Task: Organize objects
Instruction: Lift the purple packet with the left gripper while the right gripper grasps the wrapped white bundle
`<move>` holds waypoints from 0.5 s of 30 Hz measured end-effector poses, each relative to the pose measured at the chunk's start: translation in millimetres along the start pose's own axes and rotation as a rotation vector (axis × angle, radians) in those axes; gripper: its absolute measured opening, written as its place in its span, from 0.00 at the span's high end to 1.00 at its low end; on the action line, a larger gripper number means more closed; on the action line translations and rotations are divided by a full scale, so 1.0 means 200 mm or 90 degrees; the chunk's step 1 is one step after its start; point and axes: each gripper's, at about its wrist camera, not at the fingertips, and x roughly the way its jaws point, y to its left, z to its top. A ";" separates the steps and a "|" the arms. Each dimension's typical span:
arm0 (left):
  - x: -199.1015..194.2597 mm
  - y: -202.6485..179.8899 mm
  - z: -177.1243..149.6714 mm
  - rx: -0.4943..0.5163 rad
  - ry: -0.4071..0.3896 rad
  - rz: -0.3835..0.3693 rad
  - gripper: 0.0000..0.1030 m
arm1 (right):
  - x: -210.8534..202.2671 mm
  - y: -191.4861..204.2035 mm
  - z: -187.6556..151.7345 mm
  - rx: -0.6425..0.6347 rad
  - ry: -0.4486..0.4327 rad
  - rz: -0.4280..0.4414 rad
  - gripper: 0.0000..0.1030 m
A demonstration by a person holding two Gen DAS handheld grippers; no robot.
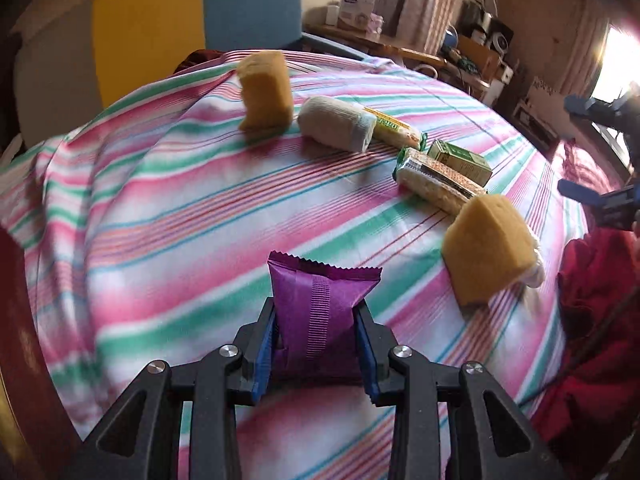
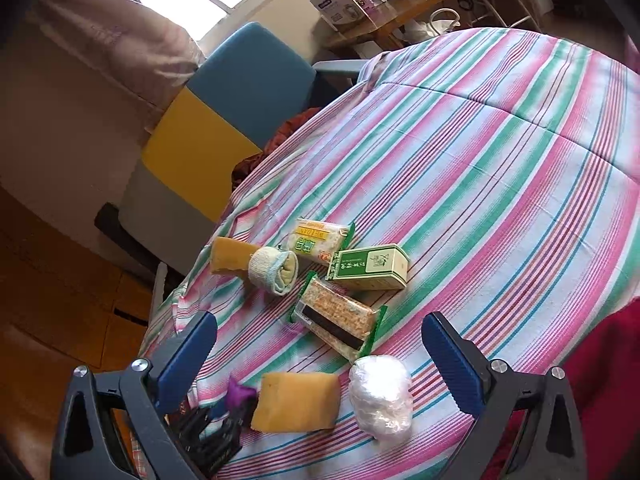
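Observation:
My left gripper [image 1: 316,320] is shut on a purple snack packet [image 1: 316,308], held just above the striped cloth [image 1: 160,208]. In the right wrist view the packet [image 2: 239,394] shows at lower left. My right gripper [image 2: 320,360] is open and empty, above a yellow sponge [image 2: 296,400] and a clear plastic bundle [image 2: 380,396]; it also shows in the left wrist view [image 1: 592,152]. Beyond lie a rice cracker pack [image 2: 340,316], a green box [image 2: 368,270], a yellow-green packet [image 2: 318,240], a rolled sock [image 2: 272,270] and a second sponge [image 2: 230,260].
A blue and yellow chair [image 2: 224,108] stands at the table's far edge. A red garment [image 1: 592,312] lies at the near right edge. A wooden desk with boxes [image 1: 360,8] stands behind.

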 end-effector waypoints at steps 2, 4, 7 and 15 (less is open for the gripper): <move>-0.02 0.02 -0.03 -0.015 -0.006 -0.007 0.66 | 0.01 0.00 0.00 0.000 0.005 -0.013 0.00; -0.02 0.03 -0.04 -0.015 -0.010 -0.009 0.66 | 0.01 0.00 0.00 0.000 0.006 -0.027 0.00; -0.02 0.03 -0.04 -0.015 -0.016 -0.008 0.66 | 0.03 0.01 0.00 -0.004 0.020 -0.037 0.00; -0.01 0.04 -0.03 -0.024 -0.025 -0.015 0.66 | 0.13 0.02 -0.02 -0.015 0.099 -0.067 0.00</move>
